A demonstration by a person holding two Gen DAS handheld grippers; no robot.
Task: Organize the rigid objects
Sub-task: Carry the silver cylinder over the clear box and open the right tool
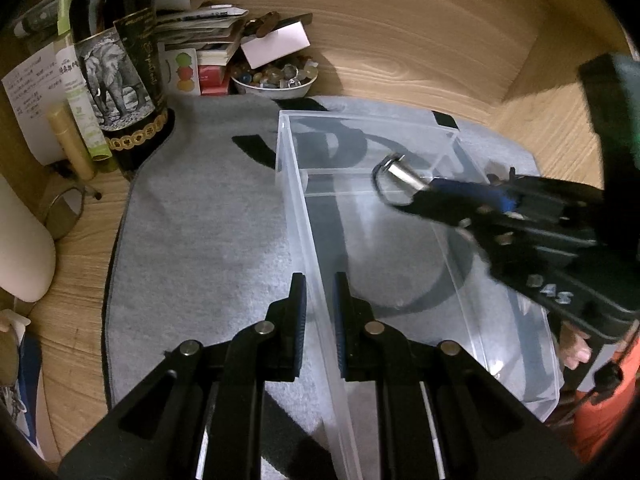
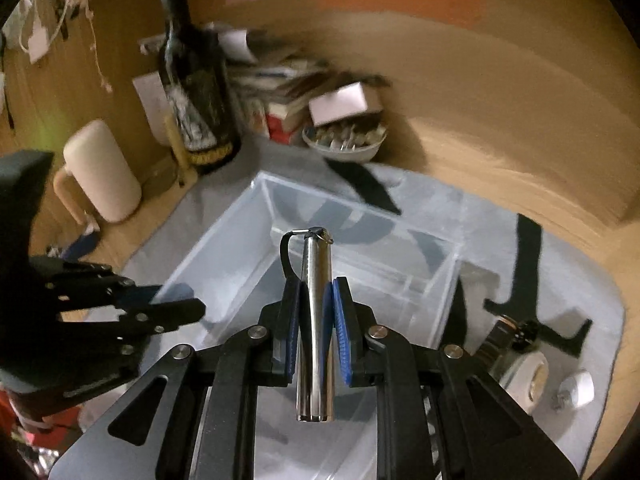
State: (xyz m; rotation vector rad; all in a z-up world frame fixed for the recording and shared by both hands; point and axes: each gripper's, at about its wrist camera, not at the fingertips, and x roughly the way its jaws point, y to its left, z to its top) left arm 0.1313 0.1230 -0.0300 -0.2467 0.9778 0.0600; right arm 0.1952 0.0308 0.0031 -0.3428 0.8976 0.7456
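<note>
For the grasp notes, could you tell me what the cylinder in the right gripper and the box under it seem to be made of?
The cylinder looks like polished metal: silvery, with mirror-like streaks along its length. The box looks like clear rigid plastic, possibly acrylic: the grey cloth shows through its straight, glossy walls.

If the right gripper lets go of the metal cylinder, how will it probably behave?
The metal cylinder looks rigid, smooth and polished, so it may slip between the right gripper's pads. Being round, it would likely roll inside the clear box. Its black loop seems floppy.

Home desk; wine bottle (image 1: 116,60), books (image 1: 200,36)
</note>
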